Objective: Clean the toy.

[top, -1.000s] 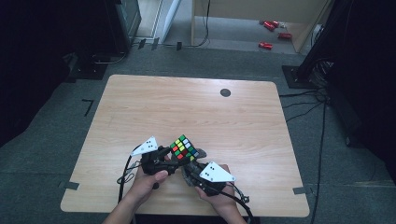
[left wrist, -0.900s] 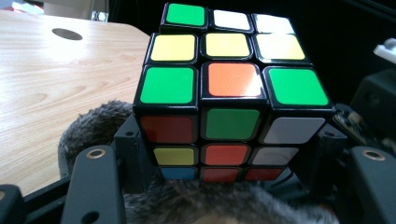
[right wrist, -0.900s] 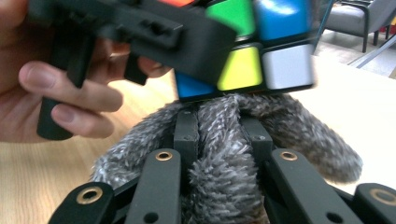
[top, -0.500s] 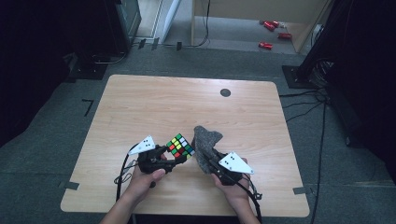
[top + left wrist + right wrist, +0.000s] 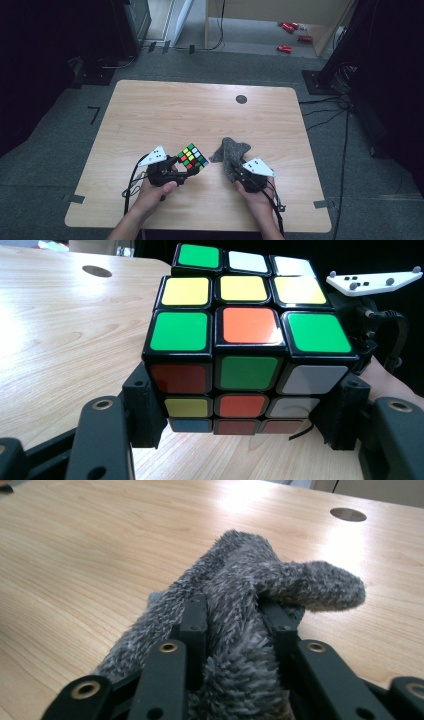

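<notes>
Resting near the front edge of a wooden table, a scrambled puzzle cube is clamped between the jaws of the left gripper, raised just above the wood and tilted on a corner. Well apart to its right, a grey fuzzy cloth is pinched by the right gripper, whose jaws have just been opening; the cloth's free end is draped forward onto the table.

Between your left jaws: puzzle cube, black-framed, stickers scrambled in green, yellow, orange, white, red (one blue at the bottom row). Between your right jaws: fuzzy cloth, mottled grey. Beneath both: table, pale wood grain, one dark round spot.
</notes>
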